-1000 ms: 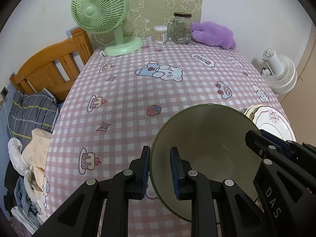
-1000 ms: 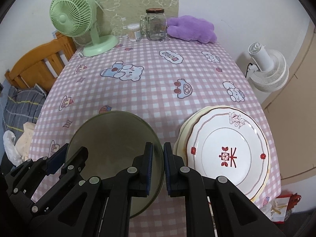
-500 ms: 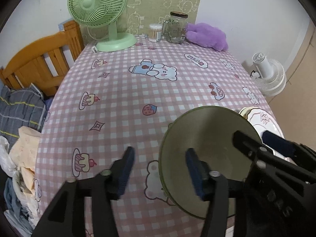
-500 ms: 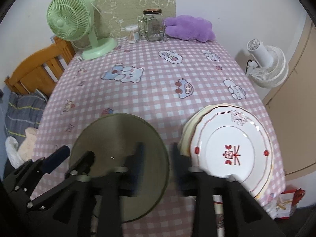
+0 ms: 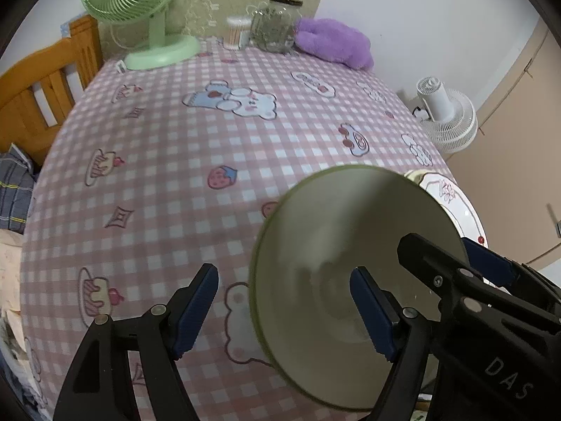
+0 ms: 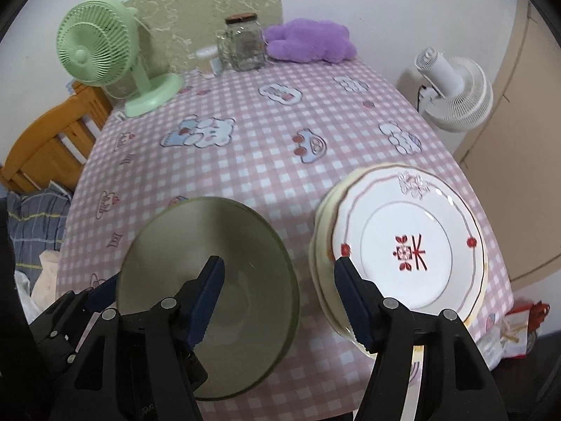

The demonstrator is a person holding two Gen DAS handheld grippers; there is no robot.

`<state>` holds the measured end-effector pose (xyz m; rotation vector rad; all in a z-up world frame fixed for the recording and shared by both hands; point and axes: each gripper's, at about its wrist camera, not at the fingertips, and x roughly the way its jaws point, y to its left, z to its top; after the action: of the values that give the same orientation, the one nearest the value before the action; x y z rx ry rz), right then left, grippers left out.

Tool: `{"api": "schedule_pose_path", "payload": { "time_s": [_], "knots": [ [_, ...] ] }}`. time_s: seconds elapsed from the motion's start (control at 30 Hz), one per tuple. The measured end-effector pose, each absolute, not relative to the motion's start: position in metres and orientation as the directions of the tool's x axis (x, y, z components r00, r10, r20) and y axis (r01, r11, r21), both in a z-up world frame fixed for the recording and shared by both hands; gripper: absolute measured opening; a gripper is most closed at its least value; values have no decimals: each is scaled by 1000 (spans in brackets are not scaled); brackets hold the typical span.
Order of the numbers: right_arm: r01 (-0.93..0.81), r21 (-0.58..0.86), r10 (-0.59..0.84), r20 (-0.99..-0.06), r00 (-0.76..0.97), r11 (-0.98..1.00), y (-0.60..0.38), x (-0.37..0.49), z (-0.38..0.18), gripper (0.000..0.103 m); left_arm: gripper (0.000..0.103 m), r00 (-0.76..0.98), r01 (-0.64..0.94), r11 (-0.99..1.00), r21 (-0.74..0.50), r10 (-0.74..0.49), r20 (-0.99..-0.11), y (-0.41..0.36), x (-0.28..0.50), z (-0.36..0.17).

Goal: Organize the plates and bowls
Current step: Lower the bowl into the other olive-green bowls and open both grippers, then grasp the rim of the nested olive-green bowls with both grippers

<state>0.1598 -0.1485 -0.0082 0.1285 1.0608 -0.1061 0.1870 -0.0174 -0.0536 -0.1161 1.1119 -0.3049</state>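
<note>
Since a second ago we have released the olive-green glass bowl (image 6: 210, 280): left gripper (image 5: 284, 312) and right gripper (image 6: 278, 298) jaws opening, straddling opposite rims. Bowl sits on pink checked tablecloth (image 5: 196, 161); only right view shows the whole white plate stack (image 6: 406, 249)

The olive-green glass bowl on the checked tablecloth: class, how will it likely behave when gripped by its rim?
The olive-green glass bowl looks rigid, probably fragile. Its smooth glossy surface may slip between pads. Its wide flaring rim suggests it could tilt if held on one side only.
</note>
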Motion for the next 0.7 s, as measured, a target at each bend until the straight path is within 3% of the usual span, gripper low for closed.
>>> {"api": "schedule_pose_path", "payload": {
  "time_s": [0.3,0.7],
  "knots": [
    [158,100,22,-900,435,982,-160,170,-26,68,75,372,153,955,-256,-295,-880,-20,193,-67],
    [51,246,211,-907,366,968,-164,200,-50,67,69,376,42,981,-190,-192,-906,-19,194,-68]
  ]
}}
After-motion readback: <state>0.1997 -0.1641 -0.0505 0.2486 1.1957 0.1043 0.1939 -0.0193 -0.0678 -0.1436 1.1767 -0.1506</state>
